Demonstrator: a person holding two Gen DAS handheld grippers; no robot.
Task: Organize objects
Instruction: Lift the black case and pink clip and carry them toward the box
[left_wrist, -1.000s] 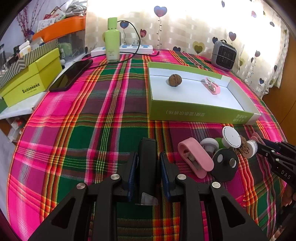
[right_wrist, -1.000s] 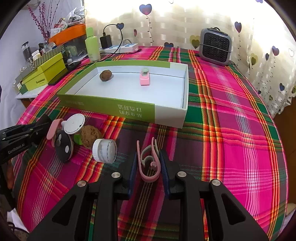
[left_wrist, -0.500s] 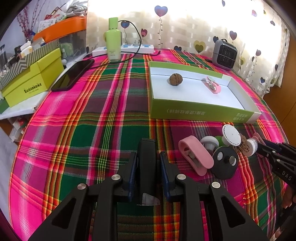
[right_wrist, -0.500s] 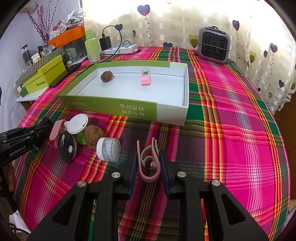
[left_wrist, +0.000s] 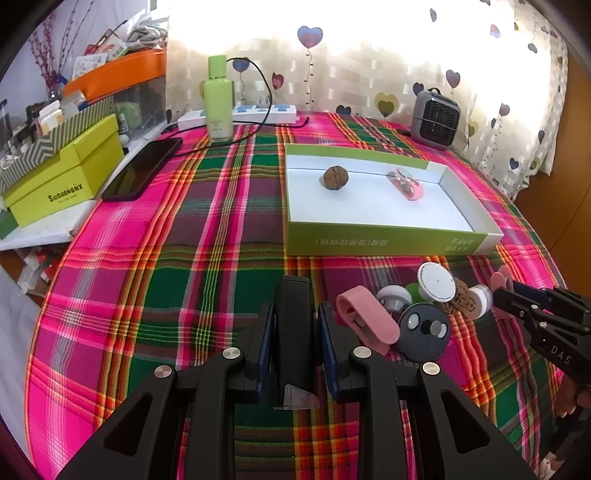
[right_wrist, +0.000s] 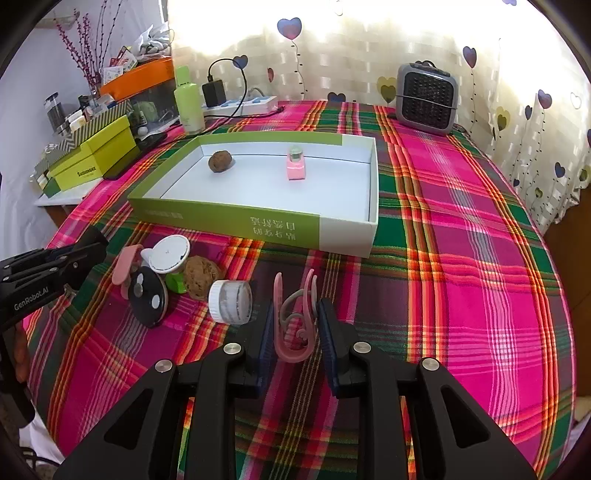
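Note:
My left gripper (left_wrist: 295, 317) is shut on a black rectangular block (left_wrist: 294, 332) just above the plaid cloth. My right gripper (right_wrist: 295, 317) is shut on a pink clip (right_wrist: 291, 355) that stands upright between its pads. A shallow green-and-white box (right_wrist: 236, 221) lies ahead and holds a walnut (right_wrist: 220, 161) and a small pink item (right_wrist: 296, 167). Between the two grippers sits a pile: a white jar (right_wrist: 231, 302), a black disc (right_wrist: 147, 297), a white lid (right_wrist: 170, 254), a brown lump (right_wrist: 201, 275) and a pink clip-like piece (left_wrist: 365, 323).
A grey heater (right_wrist: 426, 98) stands at the far right corner. A green bottle (left_wrist: 218, 99), a power strip (left_wrist: 240, 112) with a cable, a phone (left_wrist: 142, 170) and yellow-green boxes (left_wrist: 62, 173) line the far left edge.

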